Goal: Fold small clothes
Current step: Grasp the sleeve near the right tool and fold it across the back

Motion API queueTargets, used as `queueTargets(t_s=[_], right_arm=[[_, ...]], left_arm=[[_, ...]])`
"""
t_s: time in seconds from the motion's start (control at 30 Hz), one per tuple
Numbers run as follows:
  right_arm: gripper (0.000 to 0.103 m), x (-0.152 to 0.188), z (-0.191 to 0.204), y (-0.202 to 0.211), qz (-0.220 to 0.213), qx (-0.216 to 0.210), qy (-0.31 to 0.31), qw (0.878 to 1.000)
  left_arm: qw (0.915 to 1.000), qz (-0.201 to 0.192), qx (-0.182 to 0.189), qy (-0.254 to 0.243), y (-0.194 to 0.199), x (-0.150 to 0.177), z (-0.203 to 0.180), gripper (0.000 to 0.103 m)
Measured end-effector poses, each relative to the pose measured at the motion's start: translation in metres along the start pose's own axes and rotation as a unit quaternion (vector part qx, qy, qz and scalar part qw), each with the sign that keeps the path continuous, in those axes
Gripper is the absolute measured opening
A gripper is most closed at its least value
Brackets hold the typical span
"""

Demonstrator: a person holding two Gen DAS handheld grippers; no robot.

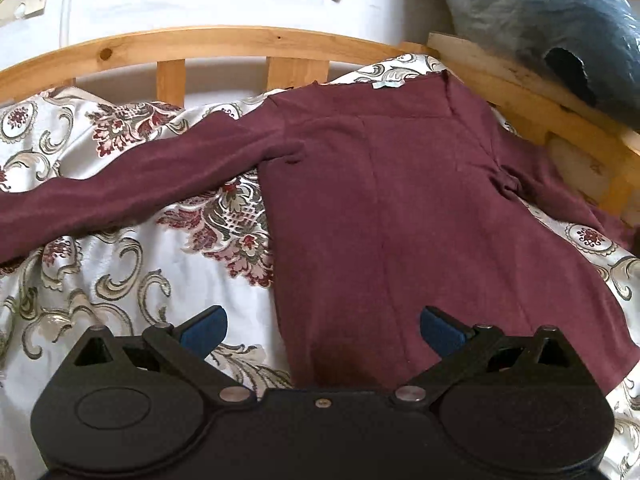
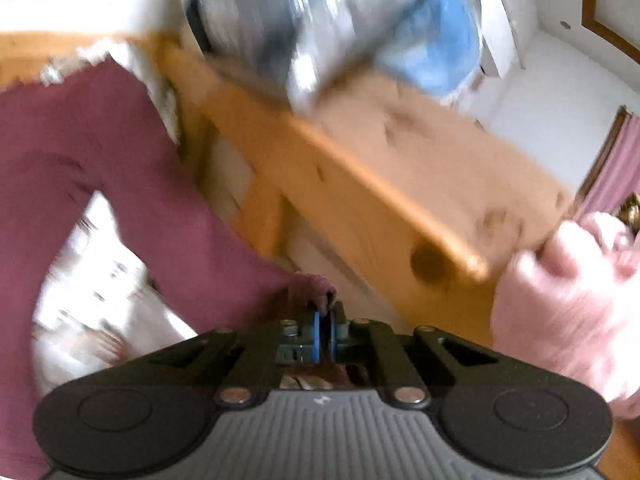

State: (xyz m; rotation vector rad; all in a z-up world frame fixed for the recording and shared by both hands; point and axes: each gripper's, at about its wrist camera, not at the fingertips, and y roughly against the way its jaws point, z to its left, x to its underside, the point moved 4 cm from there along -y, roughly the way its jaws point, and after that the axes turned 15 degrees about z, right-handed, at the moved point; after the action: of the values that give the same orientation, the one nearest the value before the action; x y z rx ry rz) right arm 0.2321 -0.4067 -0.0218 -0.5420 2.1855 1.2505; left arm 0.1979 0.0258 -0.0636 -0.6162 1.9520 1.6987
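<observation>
A maroon long-sleeved top (image 1: 400, 200) lies flat on a floral bedspread (image 1: 120, 280), collar toward the wooden headboard, its left sleeve (image 1: 120, 188) stretched out to the left. My left gripper (image 1: 323, 330) is open and empty above the top's lower hem. In the blurred right wrist view my right gripper (image 2: 325, 330) is shut on the cuff of the top's right sleeve (image 2: 160, 208), holding it near the bed's wooden rail.
A curved wooden bed rail (image 1: 240, 40) runs along the far side and down the right (image 2: 360, 168). A grey-blue plastic-wrapped bundle (image 1: 552, 28) rests on the rail at the right. A pink cloth (image 2: 568, 304) lies at the right.
</observation>
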Motion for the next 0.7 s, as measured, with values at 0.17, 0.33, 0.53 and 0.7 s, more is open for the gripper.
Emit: queueTargets(t_s=[0.17, 0.33, 0.53, 0.7], right_arm=[[0.006, -0.039, 0.038, 0.088, -0.065, -0.057, 0.059, 0.994], [0.006, -0.073, 0.112, 0.148, -0.105, -0.156, 0.139, 0.972], [0.006, -0.084, 0.223, 0.175, -0.143, -0.230, 0.256, 0.928], [0.006, -0.071, 0.297, 0.167, -0.130, -0.282, 0.325, 0.893]], left_arm=[[0.9995, -0.001, 0.020, 0.024, 0.010, 0.001, 0.013, 0.102], [0.9972, 0.010, 0.052, 0.053, 0.014, 0.000, 0.024, 0.102], [0.9940, 0.012, 0.096, 0.049, 0.014, 0.004, 0.021, 0.102], [0.9928, 0.014, 0.115, 0.029, 0.014, 0.007, 0.016, 0.102]])
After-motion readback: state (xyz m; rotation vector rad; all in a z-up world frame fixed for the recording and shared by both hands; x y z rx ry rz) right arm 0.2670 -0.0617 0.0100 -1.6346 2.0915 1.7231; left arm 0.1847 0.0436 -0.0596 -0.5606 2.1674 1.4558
